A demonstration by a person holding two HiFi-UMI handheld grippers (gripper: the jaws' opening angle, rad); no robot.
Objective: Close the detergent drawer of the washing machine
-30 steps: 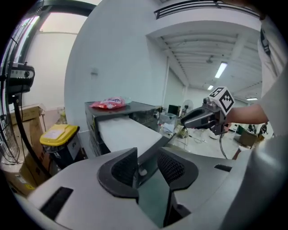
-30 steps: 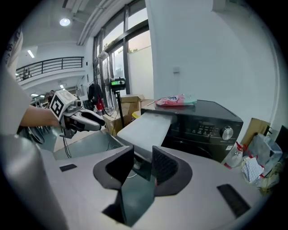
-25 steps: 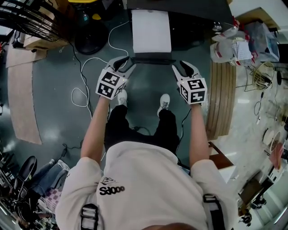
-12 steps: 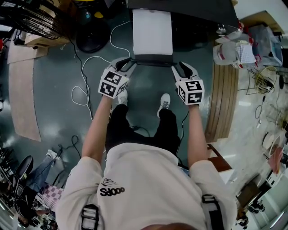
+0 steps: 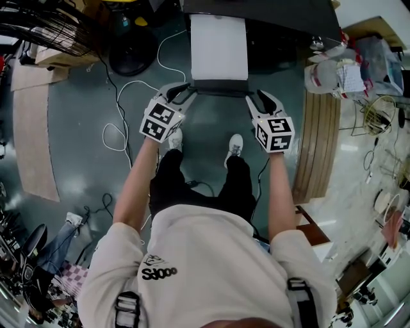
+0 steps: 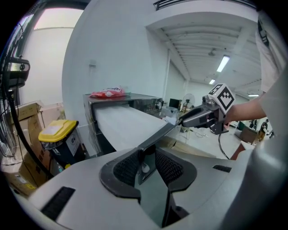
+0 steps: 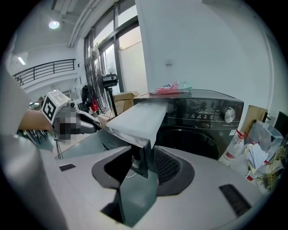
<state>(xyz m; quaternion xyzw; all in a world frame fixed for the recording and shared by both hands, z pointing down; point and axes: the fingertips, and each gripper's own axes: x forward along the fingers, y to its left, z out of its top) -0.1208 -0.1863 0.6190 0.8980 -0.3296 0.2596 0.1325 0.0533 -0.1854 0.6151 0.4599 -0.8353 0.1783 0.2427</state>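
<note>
The dark washing machine [image 5: 282, 16] has a wide white drawer [image 5: 218, 45] pulled out toward me, ending in a dark front panel [image 5: 221, 88]. My left gripper [image 5: 181, 90] is at the panel's left corner. In the left gripper view the left gripper [image 6: 146, 164] is shut on that panel edge [image 6: 155, 137]. My right gripper [image 5: 256, 97] is at the right corner. In the right gripper view its jaws are opening, with the panel corner [image 7: 141, 150] loose between the right gripper [image 7: 139, 164] pads. Each gripper shows in the other's view: right gripper [image 6: 198, 117], left gripper [image 7: 85, 123].
A red packet [image 6: 107, 93] lies on top of the machine. A yellow-lidded bin [image 6: 56, 130] stands left of it, a wire fan [image 5: 45, 29] beyond. White cable [image 5: 118, 115] loops on the floor. A wooden board [image 5: 314, 134] and bottles [image 7: 231, 148] sit to the right.
The left gripper's jaws have drawn together on the panel's left corner. Both hands stay at the drawer's front corners, and the drawer has not visibly moved.
</note>
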